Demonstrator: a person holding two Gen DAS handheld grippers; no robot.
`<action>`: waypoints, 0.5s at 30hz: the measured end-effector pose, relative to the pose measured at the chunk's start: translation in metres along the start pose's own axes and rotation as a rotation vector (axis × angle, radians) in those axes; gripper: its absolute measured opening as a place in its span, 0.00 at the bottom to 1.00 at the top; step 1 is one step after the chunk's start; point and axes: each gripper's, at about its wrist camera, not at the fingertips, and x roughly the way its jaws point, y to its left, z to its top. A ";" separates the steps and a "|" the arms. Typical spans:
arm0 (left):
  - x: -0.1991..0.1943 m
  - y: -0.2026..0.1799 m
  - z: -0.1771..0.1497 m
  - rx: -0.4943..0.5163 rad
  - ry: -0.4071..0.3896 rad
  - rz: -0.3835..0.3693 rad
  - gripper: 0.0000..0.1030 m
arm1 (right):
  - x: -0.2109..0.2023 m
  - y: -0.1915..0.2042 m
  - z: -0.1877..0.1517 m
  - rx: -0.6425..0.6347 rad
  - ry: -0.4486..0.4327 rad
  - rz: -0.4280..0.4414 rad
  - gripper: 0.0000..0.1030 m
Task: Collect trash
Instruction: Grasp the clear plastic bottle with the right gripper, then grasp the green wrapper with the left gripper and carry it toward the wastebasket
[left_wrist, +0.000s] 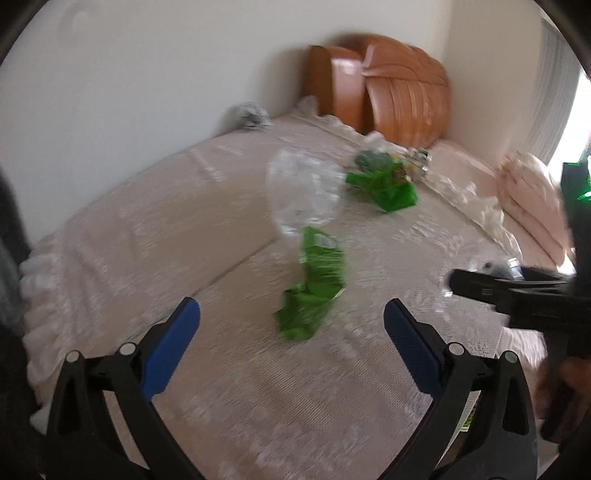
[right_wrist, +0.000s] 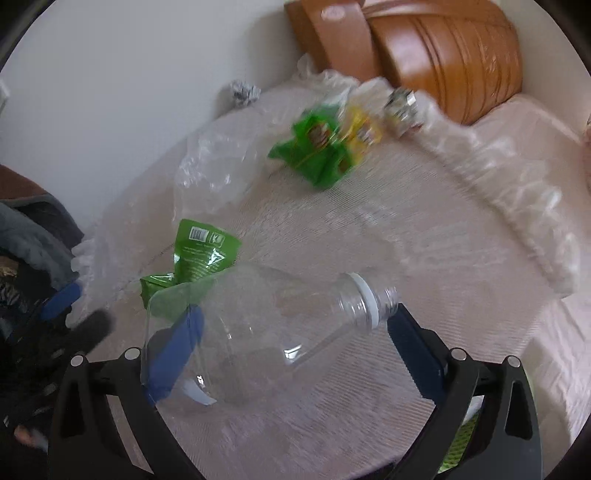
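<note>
Trash lies on a pale bedspread (left_wrist: 184, 229). My left gripper (left_wrist: 291, 325) is open just above it, with a crumpled green wrapper (left_wrist: 314, 284) ahead between the fingertips. A clear plastic bag (left_wrist: 303, 192) lies beyond the wrapper, and a second green wrapper (left_wrist: 384, 184) sits farther back. My right gripper (right_wrist: 295, 328) is open, and a clear plastic bottle (right_wrist: 280, 325) lies on its side between the spread fingers. One blue finger (right_wrist: 173, 354) shows through the bottle wall. In the left wrist view the right gripper (left_wrist: 491, 291) is a black shape at the right.
A brown headboard (left_wrist: 388, 92) stands at the far corner against white walls. Pillows (left_wrist: 528, 199) lie at the right. A yellow wrapper (right_wrist: 362, 133), a silvery wrapper (right_wrist: 402, 107) and a crumpled foil ball (right_wrist: 243, 92) lie near the head of the bed. Grey cloth (right_wrist: 33, 236) is at the left.
</note>
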 end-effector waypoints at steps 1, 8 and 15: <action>0.007 -0.006 0.003 0.020 0.001 -0.008 0.93 | -0.009 -0.003 -0.002 -0.008 -0.012 -0.017 0.96; 0.052 -0.037 0.016 0.137 0.013 0.026 0.92 | -0.052 -0.035 -0.021 0.017 -0.049 -0.063 0.96; 0.082 -0.034 0.016 0.138 0.092 0.053 0.66 | -0.063 -0.065 -0.033 0.082 -0.051 -0.068 0.96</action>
